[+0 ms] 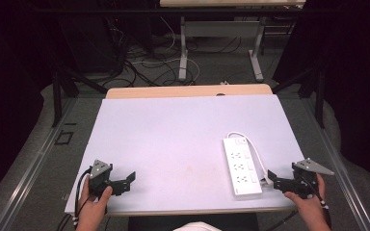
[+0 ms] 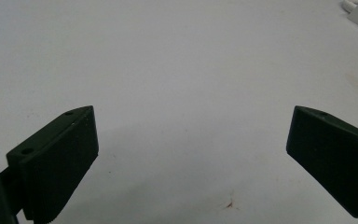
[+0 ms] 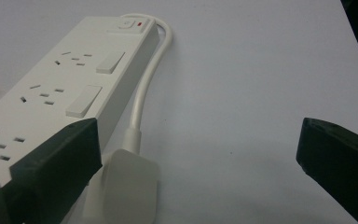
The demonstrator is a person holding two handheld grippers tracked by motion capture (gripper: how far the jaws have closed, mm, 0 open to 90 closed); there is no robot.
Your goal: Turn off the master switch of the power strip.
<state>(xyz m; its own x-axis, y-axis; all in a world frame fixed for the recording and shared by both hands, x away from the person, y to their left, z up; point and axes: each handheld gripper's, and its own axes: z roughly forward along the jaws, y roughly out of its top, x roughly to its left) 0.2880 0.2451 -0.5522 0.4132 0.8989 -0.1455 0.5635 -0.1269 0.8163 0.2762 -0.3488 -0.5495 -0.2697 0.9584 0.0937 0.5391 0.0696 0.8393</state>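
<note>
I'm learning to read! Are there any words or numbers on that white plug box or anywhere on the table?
No readable words or numbers anywhere.
Power strip: only sockets, blank rocker switches and a small red light near its far end; any marking on the end switch is too blurred to read.
Plug: plain white.
Table: blank.
</note>
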